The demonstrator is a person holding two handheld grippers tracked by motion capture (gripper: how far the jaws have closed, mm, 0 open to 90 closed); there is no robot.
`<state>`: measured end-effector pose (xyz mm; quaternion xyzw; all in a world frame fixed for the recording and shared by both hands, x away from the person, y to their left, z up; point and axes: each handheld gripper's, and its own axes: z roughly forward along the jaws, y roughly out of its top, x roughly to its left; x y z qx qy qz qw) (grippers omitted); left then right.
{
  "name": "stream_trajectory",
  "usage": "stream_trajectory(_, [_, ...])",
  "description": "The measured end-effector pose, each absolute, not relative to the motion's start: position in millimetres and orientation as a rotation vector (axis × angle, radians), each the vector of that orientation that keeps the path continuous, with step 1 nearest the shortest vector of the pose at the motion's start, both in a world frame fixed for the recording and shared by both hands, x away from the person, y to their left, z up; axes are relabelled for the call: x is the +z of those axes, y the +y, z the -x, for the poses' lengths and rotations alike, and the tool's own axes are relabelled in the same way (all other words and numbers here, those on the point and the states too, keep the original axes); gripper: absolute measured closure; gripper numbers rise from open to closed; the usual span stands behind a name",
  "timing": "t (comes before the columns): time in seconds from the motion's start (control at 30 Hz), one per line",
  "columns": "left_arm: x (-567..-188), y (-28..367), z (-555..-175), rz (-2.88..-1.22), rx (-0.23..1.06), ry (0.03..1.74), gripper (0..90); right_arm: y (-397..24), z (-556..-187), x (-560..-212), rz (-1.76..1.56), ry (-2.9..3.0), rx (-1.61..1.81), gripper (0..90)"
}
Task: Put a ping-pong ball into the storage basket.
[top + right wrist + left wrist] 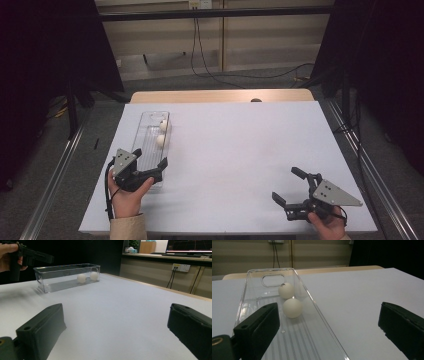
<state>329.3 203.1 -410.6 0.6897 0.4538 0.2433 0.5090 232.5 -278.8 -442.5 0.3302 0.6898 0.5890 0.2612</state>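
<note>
A clear plastic bin [150,122] lies lengthwise on the left of the white table and holds two white balls [164,125] [160,141] at its far end. My left gripper [149,157] is open over the bin's near end. In the left gripper view the bin's long side wall [317,307] runs between the jaws, with the balls [286,290] [292,308] ahead. My right gripper [286,183] is open and empty near the front right of the table. The right gripper view looks across at the bin [62,271] and its balls [81,278] [94,276].
A white sheet covers the table [240,150], and a wooden strip [220,96] shows along its far edge. Metal rails [55,170] run along both sides, with black curtains beyond. Cables [210,75] lie on the floor behind the table.
</note>
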Motion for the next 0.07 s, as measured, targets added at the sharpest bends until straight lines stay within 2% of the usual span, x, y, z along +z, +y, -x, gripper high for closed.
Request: stream_trajectory(0.07, [-411.2,202.5,-329.3,-1.661,0.583,1.089,3.5,-279.3,-232.5,-442.5,-0.896,1.869,1.595,0.5])
